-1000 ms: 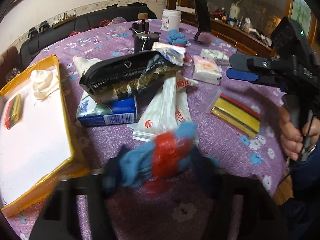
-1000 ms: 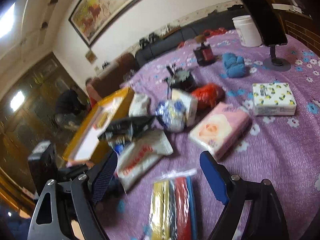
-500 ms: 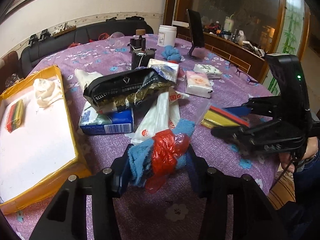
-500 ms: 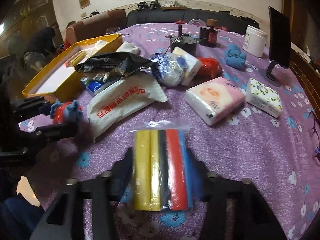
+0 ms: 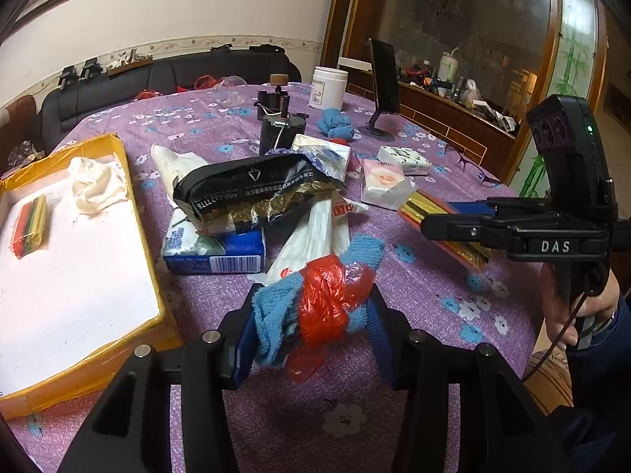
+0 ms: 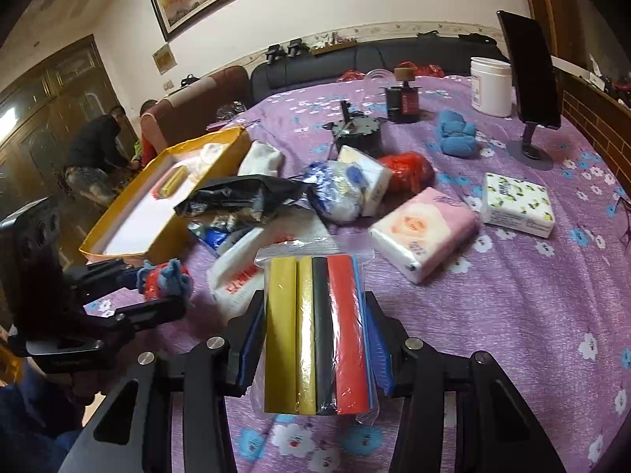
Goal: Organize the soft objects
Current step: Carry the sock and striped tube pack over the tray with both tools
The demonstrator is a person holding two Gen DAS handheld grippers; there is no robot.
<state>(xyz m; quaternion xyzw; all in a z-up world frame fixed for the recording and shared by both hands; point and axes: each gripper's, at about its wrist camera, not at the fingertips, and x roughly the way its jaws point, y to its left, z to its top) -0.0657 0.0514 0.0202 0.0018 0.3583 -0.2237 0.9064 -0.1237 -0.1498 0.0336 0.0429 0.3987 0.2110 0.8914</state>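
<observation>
Crowding the purple floral tablecloth (image 6: 512,295), tissue packs (image 6: 426,232), black pouch (image 5: 252,185), yellow tray (image 5: 79,276) at left, left gripper (image 5: 311,327) clamped on blue-and-red cloth bundle (image 5: 315,307), right gripper (image 6: 315,351) clamped on bagged coloured strips (image 6: 315,331), just closed round them, sofa (image 5: 157,79) behind.

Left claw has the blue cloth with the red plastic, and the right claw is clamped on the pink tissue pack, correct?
Not the tissue pack. The right claw is clamped on the clear bag of coloured strips, as the right wrist view shows; the pink tissue pack lies on the table. The left claw part is right.
</observation>
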